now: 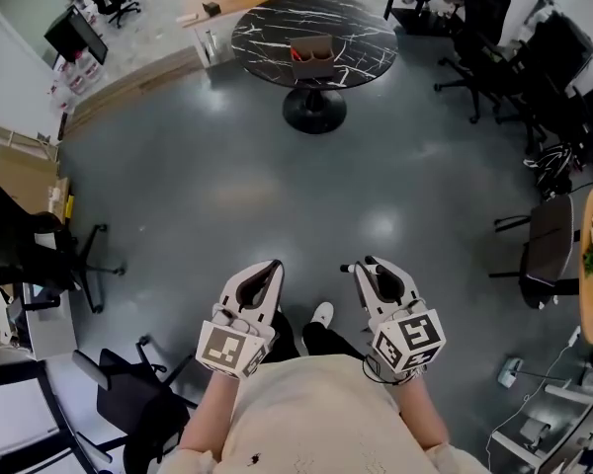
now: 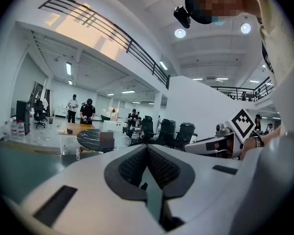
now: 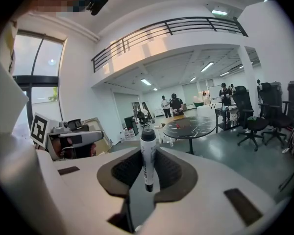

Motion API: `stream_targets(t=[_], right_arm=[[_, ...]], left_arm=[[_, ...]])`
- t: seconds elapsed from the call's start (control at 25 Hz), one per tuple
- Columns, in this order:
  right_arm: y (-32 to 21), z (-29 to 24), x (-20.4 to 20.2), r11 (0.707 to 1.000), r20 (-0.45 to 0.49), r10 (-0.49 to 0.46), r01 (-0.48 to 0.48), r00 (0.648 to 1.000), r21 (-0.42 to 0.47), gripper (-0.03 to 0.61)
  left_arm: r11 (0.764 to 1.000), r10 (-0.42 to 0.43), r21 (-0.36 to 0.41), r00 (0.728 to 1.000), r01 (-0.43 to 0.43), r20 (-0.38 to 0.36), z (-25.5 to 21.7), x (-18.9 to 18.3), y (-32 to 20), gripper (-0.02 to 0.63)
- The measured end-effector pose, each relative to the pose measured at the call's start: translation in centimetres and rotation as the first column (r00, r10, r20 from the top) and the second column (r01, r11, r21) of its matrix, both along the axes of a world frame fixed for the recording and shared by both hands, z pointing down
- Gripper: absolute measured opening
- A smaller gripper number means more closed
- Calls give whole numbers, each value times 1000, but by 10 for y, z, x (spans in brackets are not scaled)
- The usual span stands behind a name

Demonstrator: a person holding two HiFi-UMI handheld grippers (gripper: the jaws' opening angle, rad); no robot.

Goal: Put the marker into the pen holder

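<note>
Right gripper (image 3: 148, 173) is clamped on the marker (image 3: 147, 151), which stands upright between the pads. Left gripper (image 2: 147, 155) has its jaws together, empty. The pen holder (image 1: 312, 55), probably the brown box mid-way between the edges of the round table (image 1: 262, 30), is well apart. Approach and insertion remain.

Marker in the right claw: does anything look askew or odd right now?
Nothing stands out. The marker sits upright, pinched squarely in the right claw; the pen holder stands upright on the round table.
</note>
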State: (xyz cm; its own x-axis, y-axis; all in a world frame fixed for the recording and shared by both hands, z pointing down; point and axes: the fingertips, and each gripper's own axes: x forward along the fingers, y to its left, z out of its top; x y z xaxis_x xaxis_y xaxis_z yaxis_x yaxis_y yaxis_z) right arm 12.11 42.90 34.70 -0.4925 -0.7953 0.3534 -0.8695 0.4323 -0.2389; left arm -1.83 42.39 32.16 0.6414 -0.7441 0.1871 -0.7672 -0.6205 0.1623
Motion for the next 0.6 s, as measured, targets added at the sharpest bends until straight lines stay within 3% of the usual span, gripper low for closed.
stream_targets(t=[0.24,0.6], right_arm=[[-67,11,-2,999,-6,13,-13,1000,-29,89],[-205,12,-16,992,-10,111,-111,994,-52,89]], left_arm=[[1000,13,-11,1000,-13,6,10,-1,-72,8],[995,103,2,994,-103,-29,10,-14,-228,8]])
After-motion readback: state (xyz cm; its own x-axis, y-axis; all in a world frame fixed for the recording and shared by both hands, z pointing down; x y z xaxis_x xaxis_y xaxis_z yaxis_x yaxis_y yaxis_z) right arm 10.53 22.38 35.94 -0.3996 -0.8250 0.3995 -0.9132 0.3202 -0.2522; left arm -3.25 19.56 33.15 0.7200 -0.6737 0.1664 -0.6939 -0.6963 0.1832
